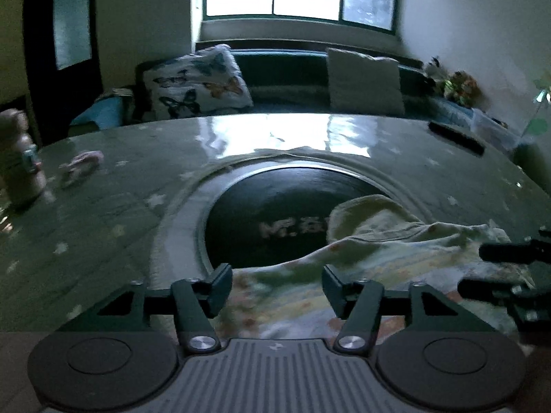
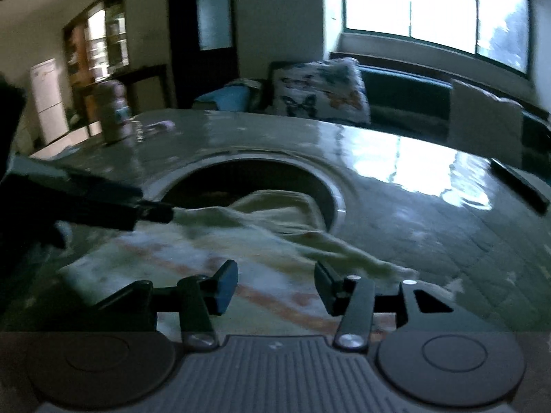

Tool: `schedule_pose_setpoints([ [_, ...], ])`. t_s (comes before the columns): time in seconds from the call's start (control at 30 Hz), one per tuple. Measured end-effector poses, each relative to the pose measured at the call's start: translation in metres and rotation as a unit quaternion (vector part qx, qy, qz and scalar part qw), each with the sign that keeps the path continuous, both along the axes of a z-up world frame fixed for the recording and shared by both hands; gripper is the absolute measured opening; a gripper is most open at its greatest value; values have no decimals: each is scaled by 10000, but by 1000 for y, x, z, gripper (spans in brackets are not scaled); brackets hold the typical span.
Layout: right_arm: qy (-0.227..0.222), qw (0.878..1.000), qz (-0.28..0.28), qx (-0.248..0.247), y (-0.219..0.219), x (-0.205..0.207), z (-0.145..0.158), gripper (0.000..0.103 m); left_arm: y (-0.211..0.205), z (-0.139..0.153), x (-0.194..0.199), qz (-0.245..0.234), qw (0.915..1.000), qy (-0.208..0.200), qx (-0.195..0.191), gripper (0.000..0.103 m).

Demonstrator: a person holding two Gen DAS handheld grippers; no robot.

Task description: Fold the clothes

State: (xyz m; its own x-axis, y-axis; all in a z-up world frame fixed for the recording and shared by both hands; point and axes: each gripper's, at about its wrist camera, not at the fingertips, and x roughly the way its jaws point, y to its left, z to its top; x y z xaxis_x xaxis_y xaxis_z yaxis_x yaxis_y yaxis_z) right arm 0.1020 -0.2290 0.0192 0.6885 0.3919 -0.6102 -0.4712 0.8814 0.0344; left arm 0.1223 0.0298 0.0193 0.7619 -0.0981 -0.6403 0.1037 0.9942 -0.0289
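The garment [image 1: 378, 258], a pale cloth with soft colored stripes, lies loose and rumpled on the desk [image 1: 103, 213]. In the left wrist view it fills the space from 6 o'clock up to 3 o'clock, and one rounded part flops over the dark round plate [image 1: 275, 206] set in the middle of the desk. It is bunched and not flat, and I cannot tell whether any fold is in it. The left gripper [image 1: 275, 289] hangs just over the near edge of the cloth. Its fingers [image 1: 220, 285] are wide apart and hold nothing. The right gripper [image 2: 275, 287] sits over the striped part too, with its fingers [image 2: 225, 285] also spread wide and empty. In the right wrist view the left gripper shows as a dark shape at 9 o'clock, close to the cloth's far edge. To fold well, I think each gripper should pinch one corner or edge, only one layer, and both should pull gently so the cloth lies smooth. The pictures are blurry, so slow moves would help. Farther out, a bottle [image 1: 20, 168] stands at 9 o'clock, and a dark flat bar [image 1: 456, 137] lies at 2 o'clock. A butterfly pillow [image 1: 196, 82] sits on the sofa behind the desk.
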Motion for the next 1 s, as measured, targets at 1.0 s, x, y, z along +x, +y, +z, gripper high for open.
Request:
schedule_pose_setpoints([
  [1.0,-596,9878,1264,-686,81,-74,1,59,58,-9,-63,828,9956,151,-405,83],
])
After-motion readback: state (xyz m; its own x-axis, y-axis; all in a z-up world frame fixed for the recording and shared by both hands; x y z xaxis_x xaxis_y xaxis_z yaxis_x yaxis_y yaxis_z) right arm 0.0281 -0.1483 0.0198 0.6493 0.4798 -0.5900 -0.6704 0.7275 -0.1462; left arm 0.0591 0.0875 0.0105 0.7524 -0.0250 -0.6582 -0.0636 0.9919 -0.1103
